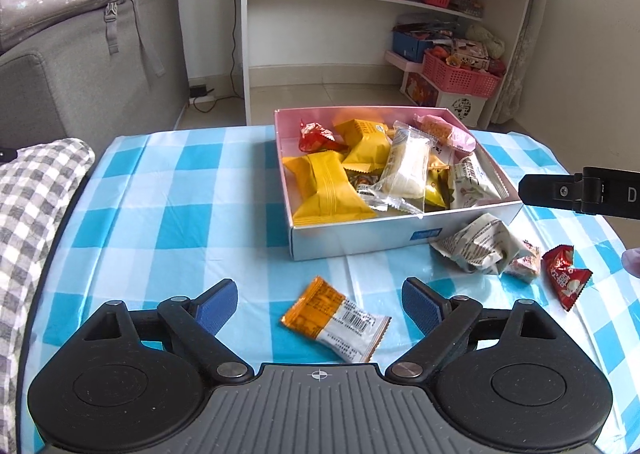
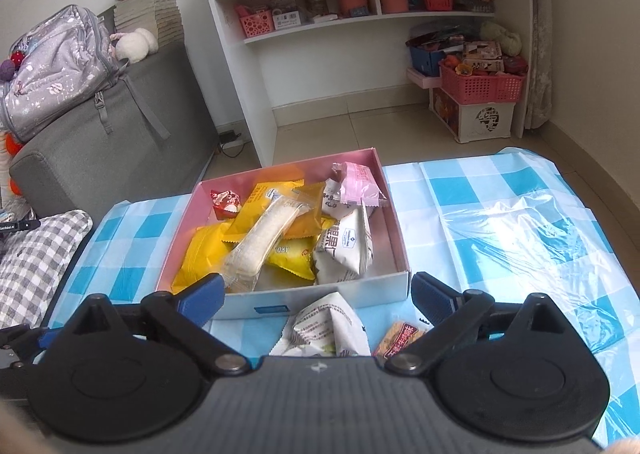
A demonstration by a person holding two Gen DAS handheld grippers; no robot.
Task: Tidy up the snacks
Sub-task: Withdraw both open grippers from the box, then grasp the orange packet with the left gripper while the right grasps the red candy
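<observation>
A pink-lined white box (image 1: 360, 240) (image 2: 394, 230) on the blue checked tablecloth holds several wrapped snacks, yellow, white, pink and red. My left gripper (image 1: 320, 304) is open and empty, just above an orange-and-white snack packet (image 1: 336, 320) lying between its fingers. A crumpled white packet (image 1: 478, 244) (image 2: 328, 328), a small pink-brown packet (image 1: 524, 264) (image 2: 400, 338) and a red packet (image 1: 566, 274) lie on the cloth to the right of the box. My right gripper (image 2: 316, 294) is open and empty, over the box's near edge and the white packet; part of it shows in the left wrist view (image 1: 580, 194).
A grey sofa (image 2: 112, 142) with a backpack (image 2: 60, 66) stands at the left, a checked cushion (image 1: 36, 206) near the table's left edge. White shelves (image 1: 384, 2) and pink baskets (image 2: 480, 84) stand behind on the floor. The table's right part carries crinkled plastic cover (image 2: 520, 230).
</observation>
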